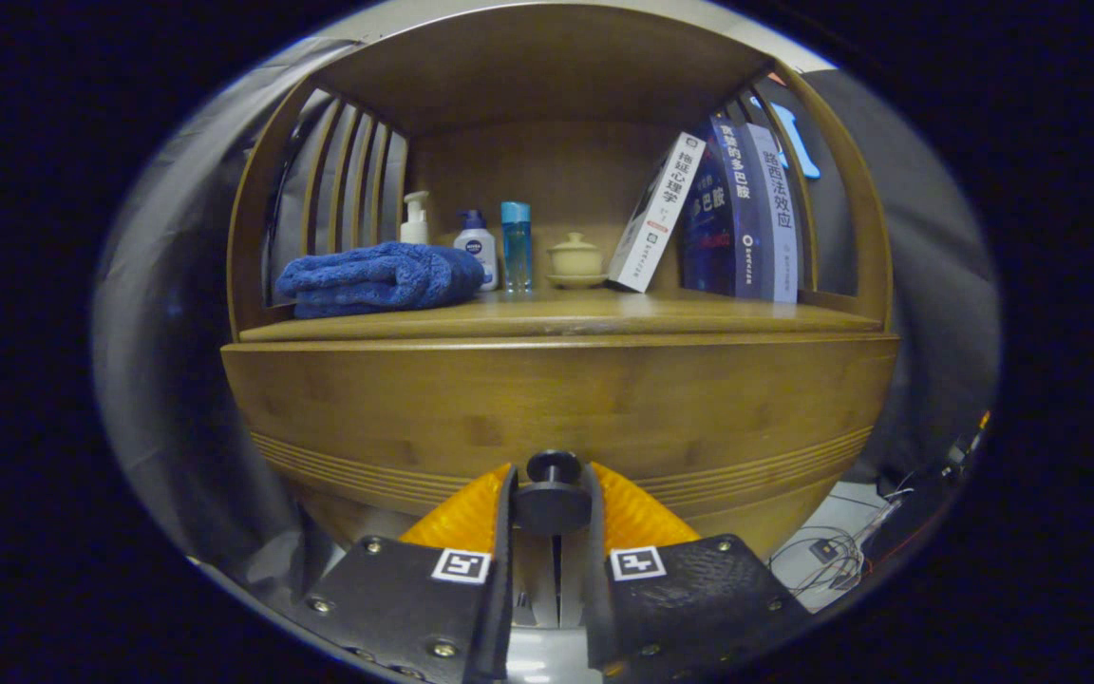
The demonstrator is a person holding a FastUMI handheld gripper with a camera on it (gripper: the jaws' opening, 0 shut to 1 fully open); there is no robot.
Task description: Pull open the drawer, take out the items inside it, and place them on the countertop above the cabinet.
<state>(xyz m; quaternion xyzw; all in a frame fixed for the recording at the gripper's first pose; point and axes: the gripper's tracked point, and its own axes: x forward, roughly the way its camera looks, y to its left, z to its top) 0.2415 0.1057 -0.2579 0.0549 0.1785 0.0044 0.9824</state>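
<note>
- One gripper (553, 503) sits nearest, its two fingers closed on the single round dark knob (553, 467) of the drawer, one finger pressing on each side of the knob.
- One wide brown bamboo drawer front (561, 408) stands just beyond the fingers, with a band of fine grooves running along its lower part. The drawer looks closed, so nothing inside it can be seen.
- One brown wooden counter (566, 318) lies directly above the drawer, forming the floor of an open cabinet niche with slatted sides.
- One folded blue fluffy towel (378, 277) rests at the front left of the counter.
- Three bottles stand in a row behind and just right of the towel: a white pump bottle (414, 220), a white bottle with a dark blue cap (477, 245) and a slim clear blue bottle (516, 245).
- One small cream lidded cup on a saucer (575, 259) sits right of the bottles, near the back wall.
- Four books or so stand at the right: one white book (657, 214) leaning left, and dark blue and pale upright books (746, 214) beside it; the exact count is hard to tell.
- Loose cables (837, 551) lie on the pale floor, lower right of the cabinet.
</note>
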